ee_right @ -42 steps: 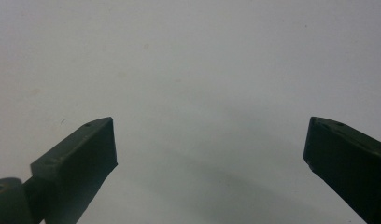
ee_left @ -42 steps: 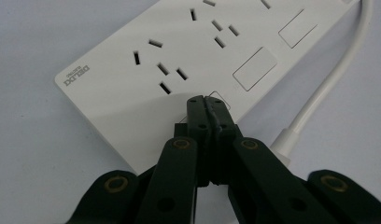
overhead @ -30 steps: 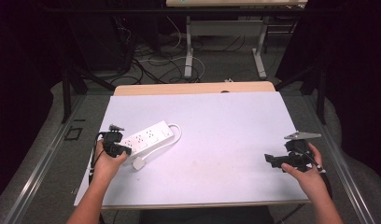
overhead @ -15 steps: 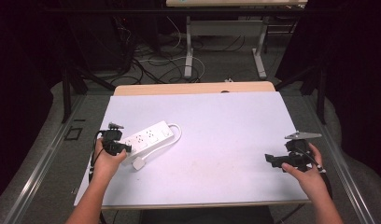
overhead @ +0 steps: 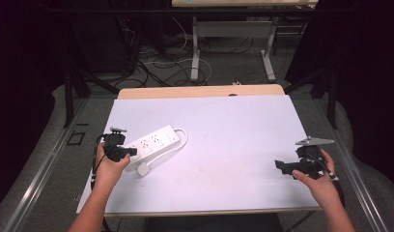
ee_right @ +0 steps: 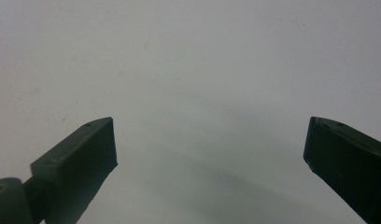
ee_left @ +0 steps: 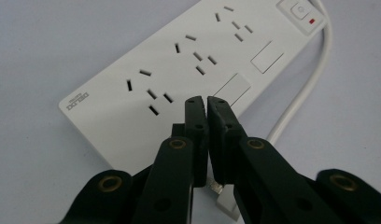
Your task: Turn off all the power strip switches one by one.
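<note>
The white power strip (overhead: 154, 141) lies flat on the pale tabletop (overhead: 224, 145), slanted, well over toward the person's left edge. Its thick white cord (overhead: 184, 137) loops out of the far end of the strip, the end with the switch (ee_left: 299, 9), and curls back along the strip's near long side. The white plug (overhead: 144, 169) rests on the tabletop just beside the strip's near end.

The left gripper (overhead: 130, 152) sits right at that near end of the strip, held low in the person's left hand (overhead: 109, 164). In the left gripper view its two black fingers (ee_left: 196, 121) are pressed almost together, with only a thin slit between the tips, which have just parted by a hair. The tips hang over the strip's near long edge, beside a blank rectangular panel (ee_left: 232, 88), and nothing is pinched between them. Below the tips, by the strip's edge, a small metal-and-white piece peeks out; it may be the plug, but I cannot tell for sure.

The right gripper (overhead: 281, 166) is well apart from the strip, near the opposite side edge of the tabletop, held in the person's right hand (overhead: 320, 181). In the right gripper view its fingers (ee_right: 88, 154) are spread wide over bare tabletop, holding nothing.
</note>
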